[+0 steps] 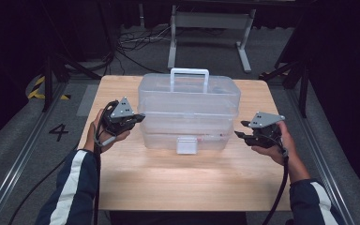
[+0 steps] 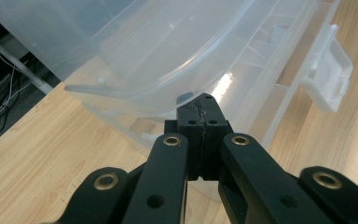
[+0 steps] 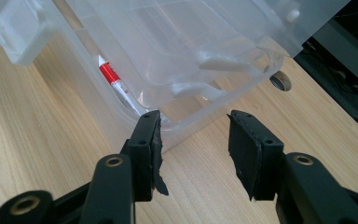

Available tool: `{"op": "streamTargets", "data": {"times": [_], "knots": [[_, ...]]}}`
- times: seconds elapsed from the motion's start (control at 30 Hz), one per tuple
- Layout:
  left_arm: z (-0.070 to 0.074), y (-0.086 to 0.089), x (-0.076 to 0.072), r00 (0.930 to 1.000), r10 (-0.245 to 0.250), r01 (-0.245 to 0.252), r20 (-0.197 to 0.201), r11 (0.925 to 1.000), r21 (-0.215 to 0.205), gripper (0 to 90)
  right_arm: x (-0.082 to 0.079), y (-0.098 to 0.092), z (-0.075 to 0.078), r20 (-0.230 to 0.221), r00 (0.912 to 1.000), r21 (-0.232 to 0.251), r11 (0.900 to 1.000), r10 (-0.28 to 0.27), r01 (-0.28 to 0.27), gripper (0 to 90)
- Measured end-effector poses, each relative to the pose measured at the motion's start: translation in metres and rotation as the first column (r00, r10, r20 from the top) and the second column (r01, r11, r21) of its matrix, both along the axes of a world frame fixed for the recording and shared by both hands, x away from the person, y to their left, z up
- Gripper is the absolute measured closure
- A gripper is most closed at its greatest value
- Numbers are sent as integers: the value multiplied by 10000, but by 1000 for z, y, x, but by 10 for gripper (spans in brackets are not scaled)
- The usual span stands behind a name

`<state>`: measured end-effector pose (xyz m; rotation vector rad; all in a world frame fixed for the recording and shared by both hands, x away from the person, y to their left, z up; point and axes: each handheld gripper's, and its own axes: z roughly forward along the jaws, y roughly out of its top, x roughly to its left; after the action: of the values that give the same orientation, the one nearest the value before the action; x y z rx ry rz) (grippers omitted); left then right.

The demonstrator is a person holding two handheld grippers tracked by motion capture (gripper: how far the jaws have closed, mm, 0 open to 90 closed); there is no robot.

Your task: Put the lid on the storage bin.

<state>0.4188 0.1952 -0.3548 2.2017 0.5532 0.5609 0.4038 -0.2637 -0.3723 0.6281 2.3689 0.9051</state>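
Your left gripper (image 2: 203,112) presses its closed, empty jaws against the clear plastic box (image 1: 190,110) standing mid-worktop (image 1: 192,183) toward the far edge, while your right gripper (image 3: 193,135) gapes half-open beside its corner.

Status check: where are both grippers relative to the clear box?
Left gripper shut, tips at clear box left end. Right gripper open, empty, at right corner. Nothing between.

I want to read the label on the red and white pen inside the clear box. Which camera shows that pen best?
The right gripper view: the pen lies close behind the clear box wall. The high view shows it as a thin reddish streak. In the left gripper view I cannot make it out.
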Motion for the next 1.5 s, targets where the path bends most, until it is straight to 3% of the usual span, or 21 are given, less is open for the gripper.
{"op": "streamTargets", "data": {"times": [0.53, 1.5], "knots": [[-11, 6, -8, 9998, 131, -131, -130, 9999, 47, 900, -4, -4, -7, -201, 9997, -141, 9999, -99, 96, 532], [-28, 3, -15, 9985, 12, 39, -554, 9958, 909, 900, -3, -3, -13, -406, 9991, -250, 9996, -101, 91, 528]]}}
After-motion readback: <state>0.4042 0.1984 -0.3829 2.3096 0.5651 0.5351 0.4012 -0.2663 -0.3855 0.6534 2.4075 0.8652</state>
